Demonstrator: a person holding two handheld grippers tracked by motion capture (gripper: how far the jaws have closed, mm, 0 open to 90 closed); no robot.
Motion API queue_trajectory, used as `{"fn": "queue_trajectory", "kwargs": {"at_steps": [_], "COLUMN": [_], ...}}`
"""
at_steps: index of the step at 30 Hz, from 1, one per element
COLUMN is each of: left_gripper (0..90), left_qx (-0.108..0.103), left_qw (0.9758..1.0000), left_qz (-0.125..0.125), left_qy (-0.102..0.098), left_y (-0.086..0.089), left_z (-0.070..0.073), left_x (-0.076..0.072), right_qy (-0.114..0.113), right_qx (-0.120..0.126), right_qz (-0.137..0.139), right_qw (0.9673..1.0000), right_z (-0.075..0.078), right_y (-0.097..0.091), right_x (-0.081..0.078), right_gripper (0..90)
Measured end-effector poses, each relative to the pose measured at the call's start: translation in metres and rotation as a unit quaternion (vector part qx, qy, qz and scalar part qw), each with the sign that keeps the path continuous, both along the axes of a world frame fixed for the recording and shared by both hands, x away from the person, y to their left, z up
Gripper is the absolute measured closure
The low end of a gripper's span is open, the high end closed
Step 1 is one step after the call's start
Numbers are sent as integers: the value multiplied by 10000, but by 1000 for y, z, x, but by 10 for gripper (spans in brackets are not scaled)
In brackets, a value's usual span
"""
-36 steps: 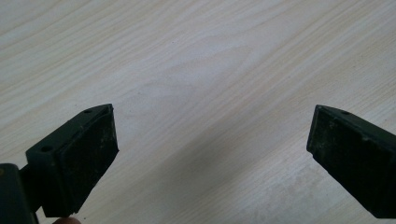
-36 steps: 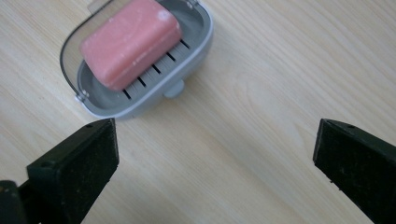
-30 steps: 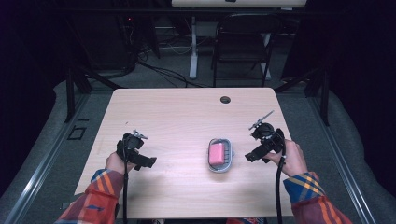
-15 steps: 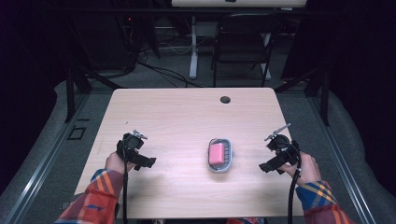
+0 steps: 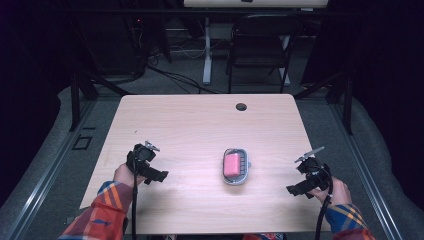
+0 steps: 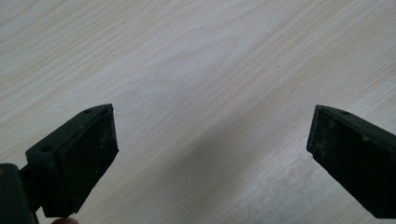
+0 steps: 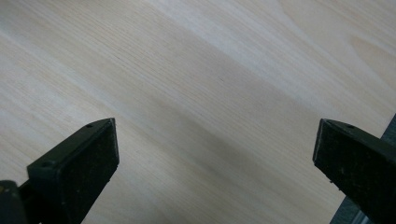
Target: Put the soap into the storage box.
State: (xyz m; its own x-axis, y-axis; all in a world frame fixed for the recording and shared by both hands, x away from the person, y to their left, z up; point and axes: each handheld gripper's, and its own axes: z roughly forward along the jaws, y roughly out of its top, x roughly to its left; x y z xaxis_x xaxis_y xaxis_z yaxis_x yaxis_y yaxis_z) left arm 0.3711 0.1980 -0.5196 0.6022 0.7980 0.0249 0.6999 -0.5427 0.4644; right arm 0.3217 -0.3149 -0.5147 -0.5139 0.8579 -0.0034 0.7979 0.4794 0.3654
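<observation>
Soap (image 5: 231,164) (pink) in grey dish (image 5: 245,165), lower centre of frame, long axis running top-bottom, btwn both hands; right gripper (image 5: 295,189) vs left gripper (image 5: 159,175) approx equally near, both jaws wide apart, empty.

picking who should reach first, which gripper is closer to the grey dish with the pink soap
Right, narrowly, as far as the high view shows. The right gripper sits right of the soap dish, near the table's right edge. The left gripper sits a bit farther off on the dish's left. Both are open.
</observation>
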Motion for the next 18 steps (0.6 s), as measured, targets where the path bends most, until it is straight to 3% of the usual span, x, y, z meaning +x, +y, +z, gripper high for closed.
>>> {"fn": "queue_trajectory", "kwargs": {"at_steps": [2, 9, 14, 18], "left_gripper": [18, 17, 16, 12], "left_qx": [-2, 20, 66, 25], "left_qw": [10000, 10000, 9999, 9999], "left_qz": [-12, -62, -32, 18], "left_qy": [16, 57, 100, 153], "left_y": [0, 0, -1, -1], "left_z": [0, -2, -2, -4], "left_x": [0, 1, 2, 3], "right_qy": [-16, 405, 750, 708], "right_qx": [45, 16, -192, -249], "right_qz": [-149, -142, 163, 333], "right_qw": [9999, 9991, 9969, 9966], "right_z": [-4, -18, -24, -23], "right_y": [-5, -20, -13, -5], "right_x": [-2, 2, 5, 5], "right_gripper": [4, 30, 64, 72]}}
